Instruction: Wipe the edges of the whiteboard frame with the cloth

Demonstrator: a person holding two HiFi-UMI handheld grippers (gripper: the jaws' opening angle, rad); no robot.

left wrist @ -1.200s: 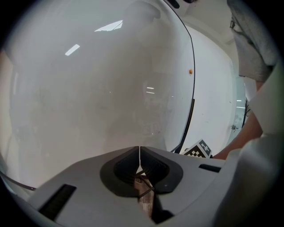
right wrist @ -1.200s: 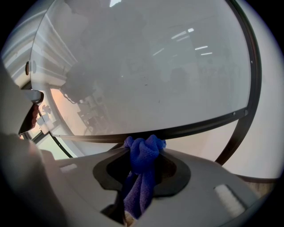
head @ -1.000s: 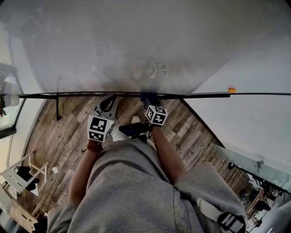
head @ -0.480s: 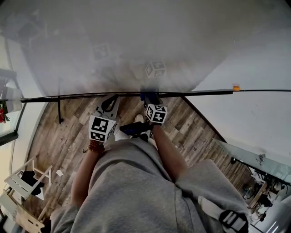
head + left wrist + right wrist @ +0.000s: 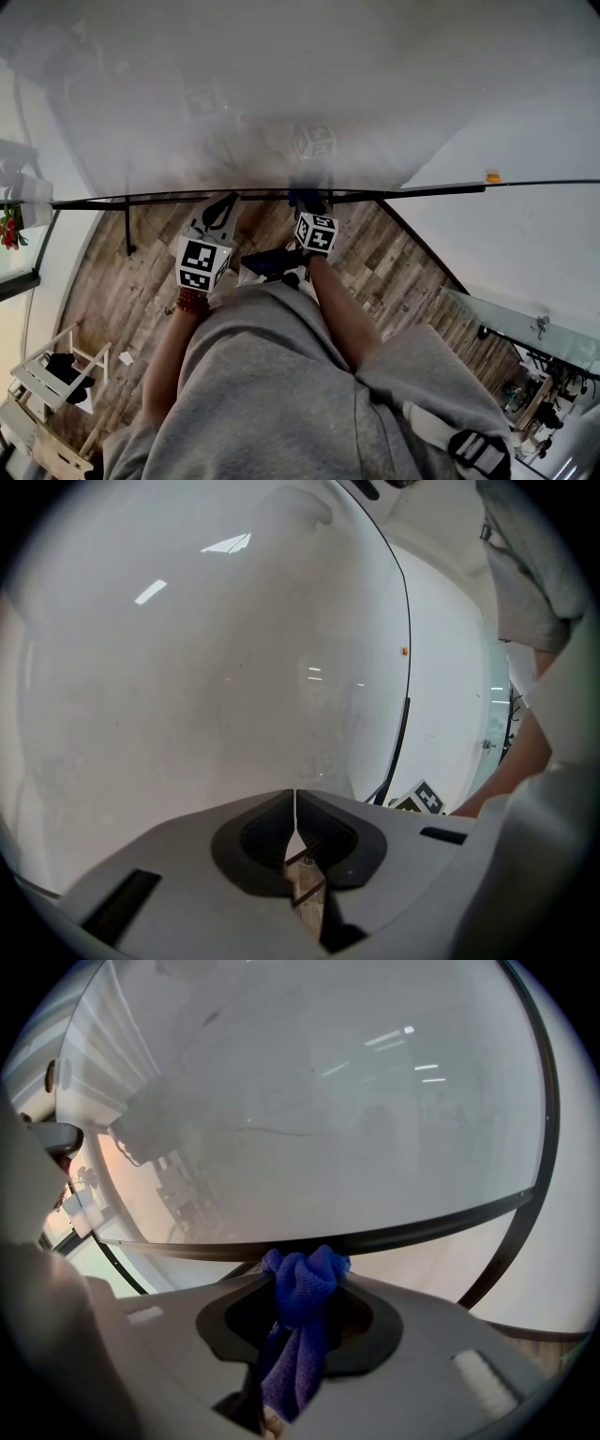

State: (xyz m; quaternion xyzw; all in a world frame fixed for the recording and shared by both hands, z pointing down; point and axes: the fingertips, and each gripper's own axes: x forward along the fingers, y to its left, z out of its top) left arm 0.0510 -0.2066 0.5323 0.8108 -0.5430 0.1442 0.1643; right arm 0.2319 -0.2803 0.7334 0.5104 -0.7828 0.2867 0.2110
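Observation:
A glossy whiteboard (image 5: 309, 84) fills the upper half of the head view, edged below by a thin black frame (image 5: 412, 193). My right gripper (image 5: 307, 200) is shut on a blue cloth (image 5: 302, 1283), and the cloth's bunched end presses against the frame's lower edge (image 5: 422, 1225). The cloth (image 5: 305, 198) shows as a dark blue patch on the frame in the head view. My left gripper (image 5: 221, 212) is shut with nothing between its fingers (image 5: 295, 808), pointing at the board (image 5: 206, 667) just left of the right one.
A black support leg (image 5: 128, 228) drops from the frame at the left. A small orange piece (image 5: 492, 177) sits on the frame at the right. Below lies wood-plank floor (image 5: 122, 291), with a white chair (image 5: 52, 370) at bottom left and a white wall (image 5: 525, 253) at right.
Both grippers have drifted slightly left along the frame's lower edge, the cloth staying pressed to it. The head view has shifted a little.

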